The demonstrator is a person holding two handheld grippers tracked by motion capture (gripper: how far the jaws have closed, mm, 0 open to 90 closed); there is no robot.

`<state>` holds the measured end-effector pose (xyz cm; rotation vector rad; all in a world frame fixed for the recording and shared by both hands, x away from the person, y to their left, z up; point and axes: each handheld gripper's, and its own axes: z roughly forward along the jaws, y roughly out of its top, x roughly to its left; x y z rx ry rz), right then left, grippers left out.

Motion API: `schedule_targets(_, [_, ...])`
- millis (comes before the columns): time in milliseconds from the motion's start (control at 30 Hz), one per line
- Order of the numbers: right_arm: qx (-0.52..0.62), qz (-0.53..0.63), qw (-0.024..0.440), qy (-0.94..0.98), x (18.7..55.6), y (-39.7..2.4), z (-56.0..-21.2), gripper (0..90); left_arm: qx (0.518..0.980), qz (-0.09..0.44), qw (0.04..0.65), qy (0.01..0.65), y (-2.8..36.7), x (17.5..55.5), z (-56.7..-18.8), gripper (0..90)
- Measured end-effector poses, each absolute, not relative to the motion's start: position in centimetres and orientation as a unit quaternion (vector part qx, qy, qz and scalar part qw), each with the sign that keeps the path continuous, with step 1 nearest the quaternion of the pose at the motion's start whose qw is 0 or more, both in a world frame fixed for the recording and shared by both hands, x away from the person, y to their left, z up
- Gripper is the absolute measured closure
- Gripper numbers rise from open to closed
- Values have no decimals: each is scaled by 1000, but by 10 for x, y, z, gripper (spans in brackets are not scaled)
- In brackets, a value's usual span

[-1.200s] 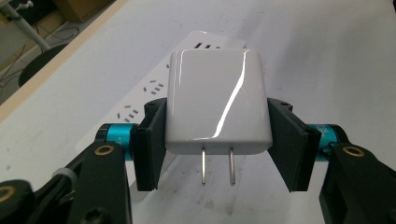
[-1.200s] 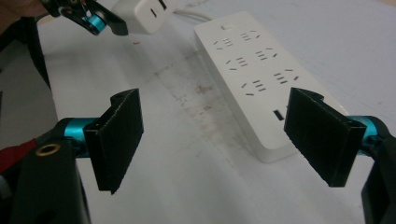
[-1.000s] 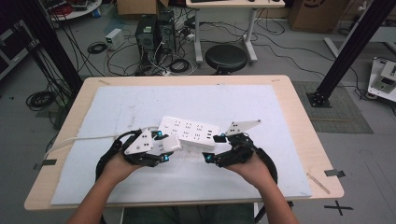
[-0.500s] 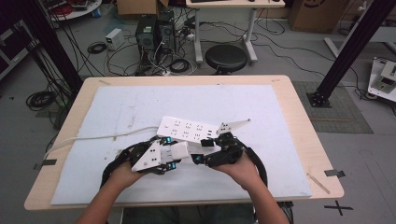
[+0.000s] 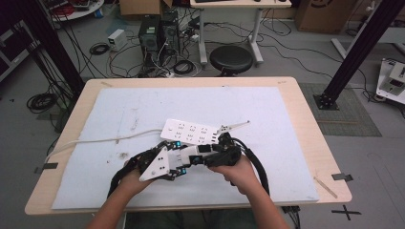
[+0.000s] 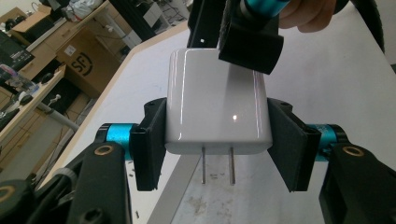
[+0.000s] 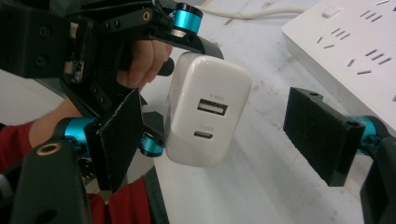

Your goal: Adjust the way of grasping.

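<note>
Handover mid-air | left gripper (image 6: pixel 217 140) pinches white USB charger (image 6: pixel 217 105), prongs bare | right gripper (image 7: pixel 229 140) jaws spread astride it, just been closing | squeeze squarely before releasing | power strip (image 5: pixel 191 132) waits beyond on table (image 5: pixel 286 105)

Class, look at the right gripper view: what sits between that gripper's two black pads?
The white charger, already clamped by the left tongs. The right tongs, which have just been closing, stand open around it.
</note>
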<state>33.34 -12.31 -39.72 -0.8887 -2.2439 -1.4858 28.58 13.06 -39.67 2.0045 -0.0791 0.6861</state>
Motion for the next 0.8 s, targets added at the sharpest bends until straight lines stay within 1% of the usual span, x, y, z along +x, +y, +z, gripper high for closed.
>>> schedule_targets(33, [-309,-520,156,-781,334,-123,-397,264,824,285,488,-31,130,285,-397,425])
schedule_targets(100, [-306,-524,159,-779,335,-121,-399,269,824,283,490,-32,129,286,-397,425])
schedule_targets(233, [-304,-525,167,-777,336,-120,-400,335,821,287,493,-31,127,286,-396,425])
schedule_targets(467, [-296,-531,174,-775,337,-117,-403,458,819,286,496,-33,122,285,-397,425])
schedule_targets(600, [-288,-531,183,-776,337,-116,-404,547,819,291,494,-33,121,286,-397,425])
schedule_targets(733, [-292,-528,189,-775,339,-117,-404,570,822,295,486,-38,120,286,-398,425])
schedule_targets(800, [-293,-525,193,-775,339,-117,-405,597,824,293,483,-36,119,287,-398,419])
